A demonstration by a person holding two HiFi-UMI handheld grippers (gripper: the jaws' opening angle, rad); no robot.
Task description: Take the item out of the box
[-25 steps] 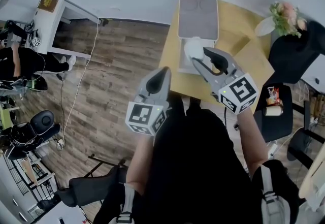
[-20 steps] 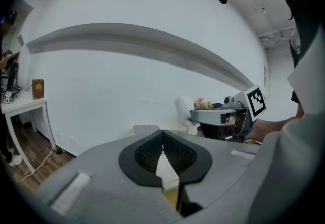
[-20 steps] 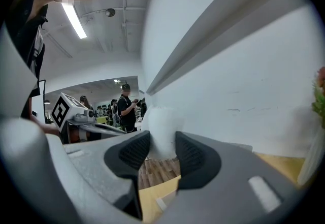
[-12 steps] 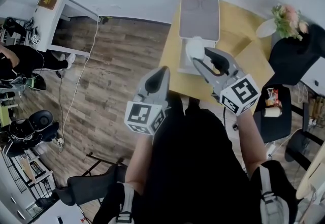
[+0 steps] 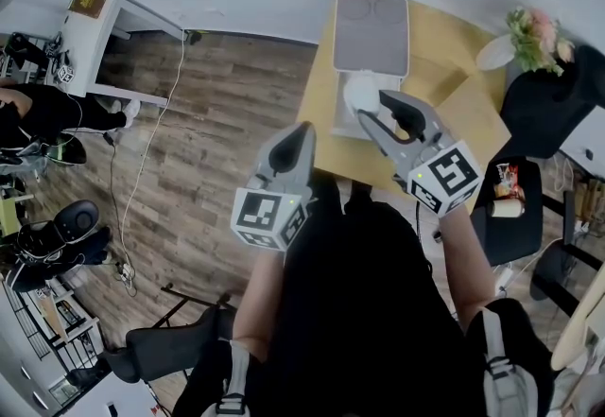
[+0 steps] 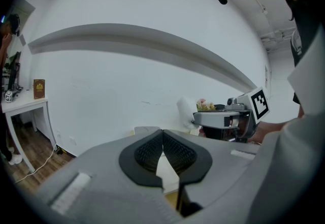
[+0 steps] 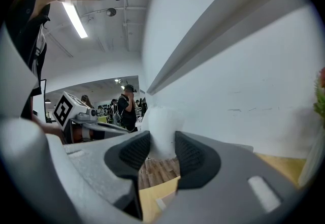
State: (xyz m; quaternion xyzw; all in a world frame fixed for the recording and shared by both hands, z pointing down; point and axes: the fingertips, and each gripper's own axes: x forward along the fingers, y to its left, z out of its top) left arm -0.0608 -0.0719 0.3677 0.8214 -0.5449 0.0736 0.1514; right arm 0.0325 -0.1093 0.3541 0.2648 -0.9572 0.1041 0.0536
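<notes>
Right gripper view has the right gripper's (image 7: 161,142) fingers pinched on the white item (image 7: 160,125). Head view puts that item up over the open box (image 5: 340,122) on the desk (image 5: 324,156). Left gripper (image 6: 162,135) sits beside the desk, fingers closed together on nothing.

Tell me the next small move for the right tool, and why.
Probably raise the right tool a little, straight up. Its jaws look closed on the white item, which is at the open box on the yellow table. Lifting first should clear the box walls before it is carried aside. The left tool is shut, empty and away from the box.
</notes>
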